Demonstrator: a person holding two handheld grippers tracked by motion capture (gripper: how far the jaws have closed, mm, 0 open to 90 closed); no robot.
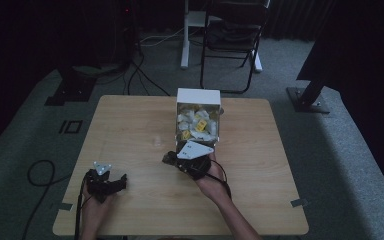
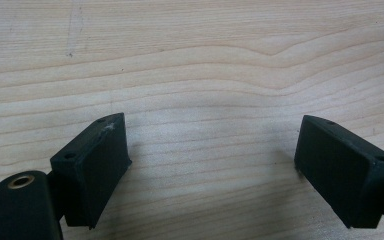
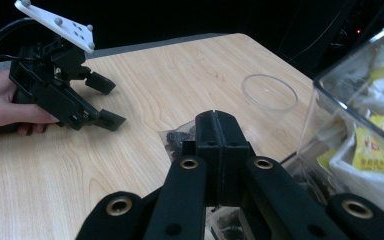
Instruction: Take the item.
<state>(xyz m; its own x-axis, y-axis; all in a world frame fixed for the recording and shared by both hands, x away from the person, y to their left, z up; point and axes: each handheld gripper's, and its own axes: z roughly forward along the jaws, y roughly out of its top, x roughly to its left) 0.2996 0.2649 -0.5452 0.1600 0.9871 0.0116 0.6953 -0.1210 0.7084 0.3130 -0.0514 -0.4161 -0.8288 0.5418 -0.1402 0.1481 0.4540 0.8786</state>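
My right gripper [image 3: 215,131] has its jaws pressed together on a small clear packet [image 3: 176,140] of dark bits, just above the table. From above, the right gripper [image 1: 170,159] sits in front of a white-walled box [image 1: 198,96] holding several white and yellow packets [image 1: 195,125]. That box [image 3: 325,100] has a clear wall close on the right in the right gripper view. My left gripper [image 2: 212,160] is open over bare wood, with nothing between its jaws. It rests near the table's front left [image 1: 120,183] and is also seen from the right gripper's camera [image 3: 102,100].
A clear round cup [image 3: 270,92] stands on the wooden table [image 1: 130,115] left of the box, faint from above [image 1: 156,140]. A folding chair [image 1: 232,35] and cables [image 1: 40,172] lie on the floor beyond the table.
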